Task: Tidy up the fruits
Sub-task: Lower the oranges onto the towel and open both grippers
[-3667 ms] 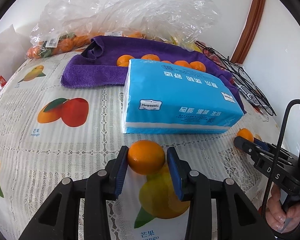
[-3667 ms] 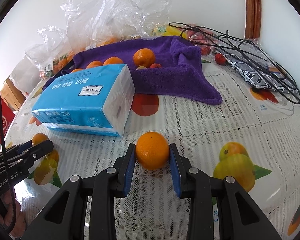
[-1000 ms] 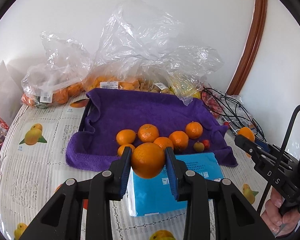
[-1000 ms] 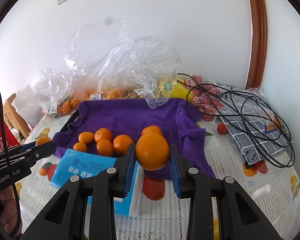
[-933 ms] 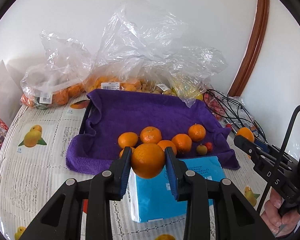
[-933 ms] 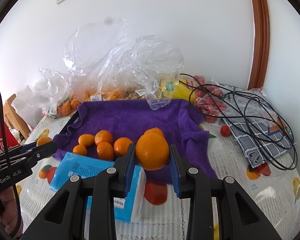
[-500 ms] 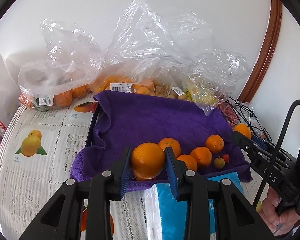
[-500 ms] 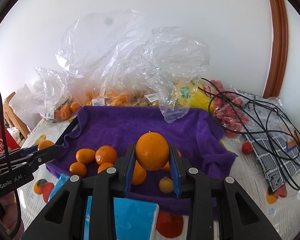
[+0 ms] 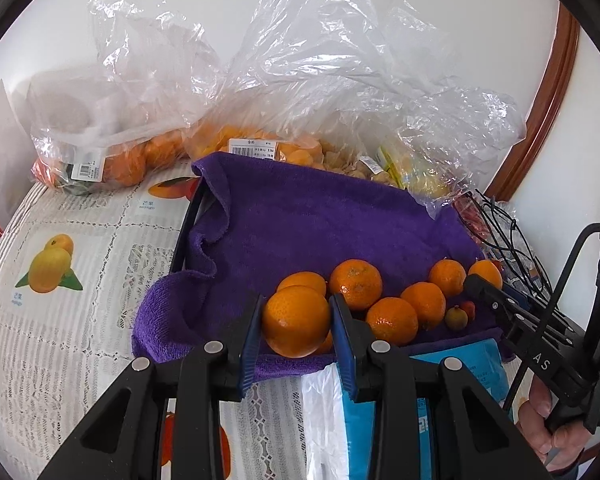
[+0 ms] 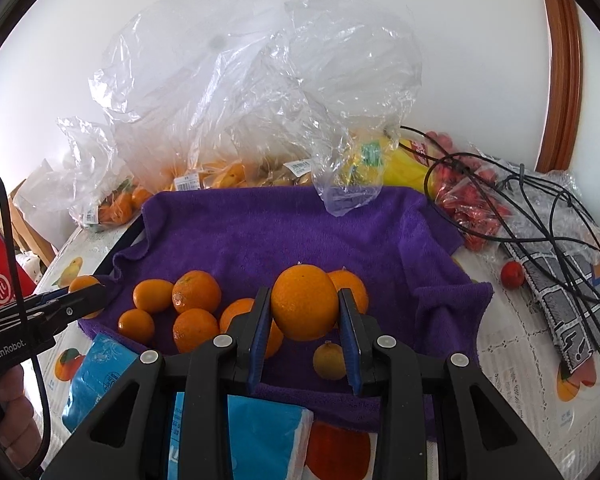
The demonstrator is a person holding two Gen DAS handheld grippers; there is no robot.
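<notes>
Purple towelling is draped over a dark tray at the back of a worktop covered with a lace-patterned cloth printed with fruit. A loose cluster of small oranges is gathered on the towel's near half, with one tiny yellowish fruit beside them. Behind the towel, clear plastic bags of more fruit are heaped against a white wall. A blue tissue pack lies on the worktop just in front of the towel.

The left gripper is seen with its jaws narrowed tight around one orange, which is held just above the towel's near edge, beside the cluster. The right gripper is likewise clamped on a second orange, held over the right part of the cluster, above the tiny yellowish fruit.

The step in hand is judged to be setting both oranges down on the towel. It would be done well if each fruit were lowered onto bare purple cloth beside the cluster rather than on top of another fruit, and released only once it is resting, so that nothing is knocked or sent rolling. The left orange is best carried a little further in from the towel's edge, clear of the tissue pack.
</notes>
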